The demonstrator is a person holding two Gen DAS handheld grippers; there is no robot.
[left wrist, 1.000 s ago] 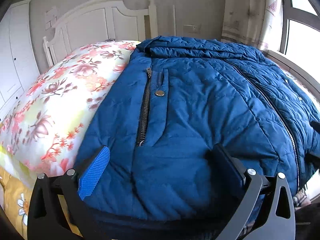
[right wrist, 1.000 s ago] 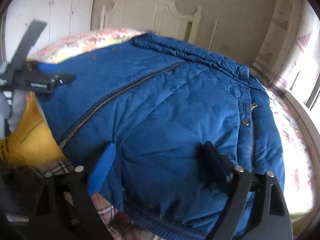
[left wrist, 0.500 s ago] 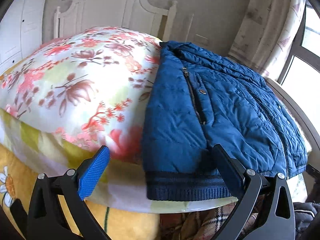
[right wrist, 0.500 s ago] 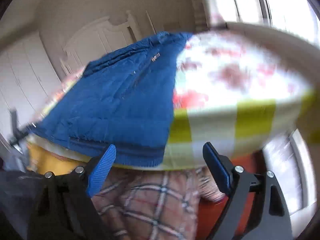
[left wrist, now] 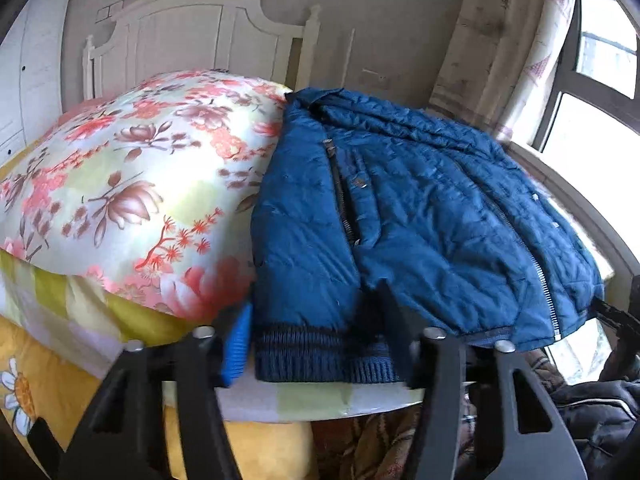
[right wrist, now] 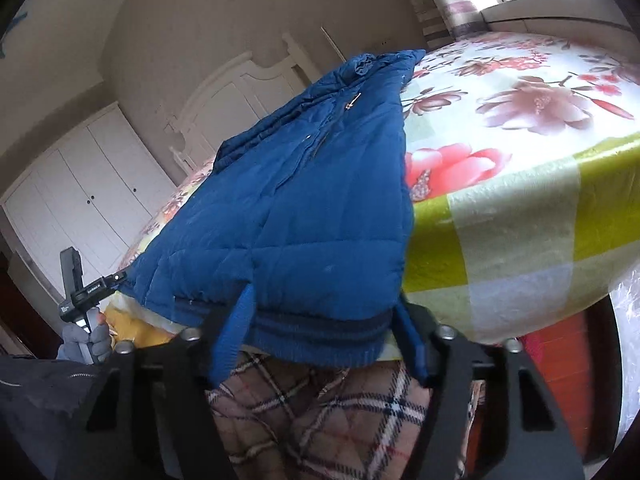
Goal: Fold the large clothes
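Both grippers' jaws were closing around the blue jacket (left wrist: 420,216) hem at 6 o'clock. Left gripper (left wrist: 316,332) and right gripper (right wrist: 324,320) each straddled the ribbed hem (right wrist: 320,340), apparently pinching it.

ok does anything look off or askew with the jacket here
Nothing damaged. The blue quilted jacket lies flat on the floral bedspread, but its knit hem overhangs the bed edge, where both grippers are closing on it.

jacket (left wrist: 420,216) hem: partly hidden behind gripper fingers
left gripper (left wrist: 316,336): fingers motion-blurred
checked blanket (right wrist: 320,412): cut off below
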